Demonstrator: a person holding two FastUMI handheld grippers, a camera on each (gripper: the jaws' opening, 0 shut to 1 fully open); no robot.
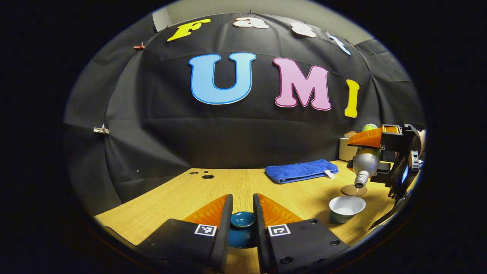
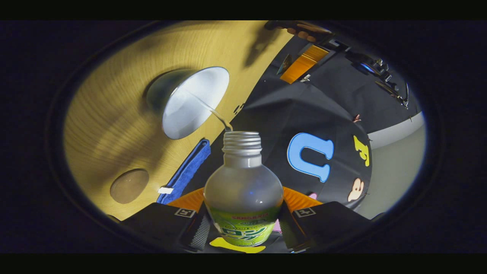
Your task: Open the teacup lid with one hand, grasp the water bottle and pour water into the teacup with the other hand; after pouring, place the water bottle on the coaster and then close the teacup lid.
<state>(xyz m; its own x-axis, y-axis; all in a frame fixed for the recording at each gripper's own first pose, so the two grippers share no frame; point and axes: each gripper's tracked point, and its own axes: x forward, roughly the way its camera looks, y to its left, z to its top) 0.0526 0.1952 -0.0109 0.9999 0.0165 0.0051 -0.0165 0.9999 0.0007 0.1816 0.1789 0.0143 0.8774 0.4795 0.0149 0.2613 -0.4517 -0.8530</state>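
Left jaws: the left gripper (image 1: 242, 224) is clenching a small round dark-teal ceramic teacup lid (image 1: 242, 225) between both fingers, holding it low over the near part of the pale wooden table (image 1: 167, 205).

Right jaws: the right gripper (image 2: 243, 224) is grasping a clear plastic water bottle with a green label (image 2: 243, 198), both fingers pressing on its body; the bottle is tipping neck-down, with no cap on its threaded neck.

Pour: a thin stream of water (image 2: 218, 114) is running from the bottle mouth into the white-lined, teal-sided ceramic teacup (image 1: 346, 209), which is standing open on the table just below the neck.

Coaster: the flat round brown coaster (image 1: 354, 190) is lying bare just behind the teacup, near the folded blue towel (image 1: 298, 171).

Step in hand: pouring, I judge; the lid is off and the cup is taking water.

Next move: it calls for righting the bottle to stop the stream, carrying it across and standing it upright on the coaster, then bringing the lid over the cup and setting it level on the rim.

Count: two grippers, one bottle, one teacup, one lid, one coaster, one towel.

Further off: pale boxes (image 1: 347, 149) are sitting at the table's far edge; I cannot tell what they are.
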